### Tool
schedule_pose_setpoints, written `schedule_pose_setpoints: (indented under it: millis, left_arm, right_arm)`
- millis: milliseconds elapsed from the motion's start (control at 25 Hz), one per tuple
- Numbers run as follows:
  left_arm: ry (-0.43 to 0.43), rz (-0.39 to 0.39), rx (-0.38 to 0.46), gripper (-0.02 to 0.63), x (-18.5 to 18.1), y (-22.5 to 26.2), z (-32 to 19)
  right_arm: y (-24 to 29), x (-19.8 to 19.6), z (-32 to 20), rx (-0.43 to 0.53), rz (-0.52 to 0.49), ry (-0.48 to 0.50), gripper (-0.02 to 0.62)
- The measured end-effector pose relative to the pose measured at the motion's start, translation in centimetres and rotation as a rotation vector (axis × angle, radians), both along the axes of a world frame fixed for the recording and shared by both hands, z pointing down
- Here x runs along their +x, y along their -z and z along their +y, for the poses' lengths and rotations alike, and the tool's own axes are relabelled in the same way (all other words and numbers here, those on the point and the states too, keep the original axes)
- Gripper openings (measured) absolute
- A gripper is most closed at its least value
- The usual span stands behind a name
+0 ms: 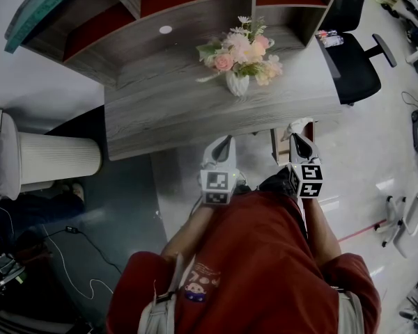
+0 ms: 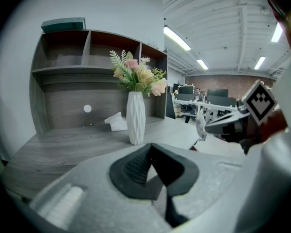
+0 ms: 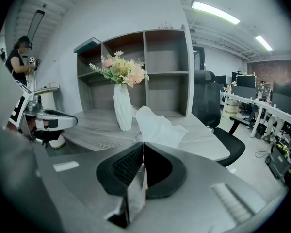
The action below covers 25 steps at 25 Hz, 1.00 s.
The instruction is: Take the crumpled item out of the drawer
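The right gripper (image 3: 143,144) has its fingers (image 3: 127,166) pressed together on the crumpled item (image 3: 157,125), a white, thin, wrinkled wad. Most of it bunches up just past the fingertips, and a thin strip of it runs down between the two pads. From the head view the wad shows as a white lump at the tip of these fingers, over the front edge of the counter (image 2: 63,149) and touching nothing else that can be made out.

The left gripper (image 2: 151,146) hangs level with the right one and just to its left. Its fingers (image 2: 136,169) meet at the tips with nothing between them.

Ahead of both pairs of fingers, well beyond their tips, a white ribbed vase (image 2: 135,118) of pale flowers (image 2: 136,76) stands upright on the counter. A small white scrap (image 2: 117,122) lies just behind the vase. Farther back rises the wooden shelf unit (image 3: 167,72), and off to the right of the right fingers sits a black office chair (image 3: 218,125)
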<state>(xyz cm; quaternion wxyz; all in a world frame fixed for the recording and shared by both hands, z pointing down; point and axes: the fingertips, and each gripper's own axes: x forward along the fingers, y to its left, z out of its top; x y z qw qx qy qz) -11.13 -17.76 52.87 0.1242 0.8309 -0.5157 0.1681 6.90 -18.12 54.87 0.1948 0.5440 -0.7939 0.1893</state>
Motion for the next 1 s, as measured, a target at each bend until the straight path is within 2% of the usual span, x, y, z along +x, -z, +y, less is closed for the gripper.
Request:
schedule_pose_setpoints:
  millis: [160, 1000]
  left_arm:
    - [-0.009, -0.018, -0.014, -0.003, 0.03, -0.11, 0.34]
    - [-0.012, -0.004, -0.01, -0.003, 0.29, -0.1, 0.63]
  right_arm:
    - [-0.36, 0.05, 0.27, -0.017, -0.019, -0.002, 0.003]
    - [-0.49, 0.29, 0.92, -0.021, -0.01, 0.003, 0.003]
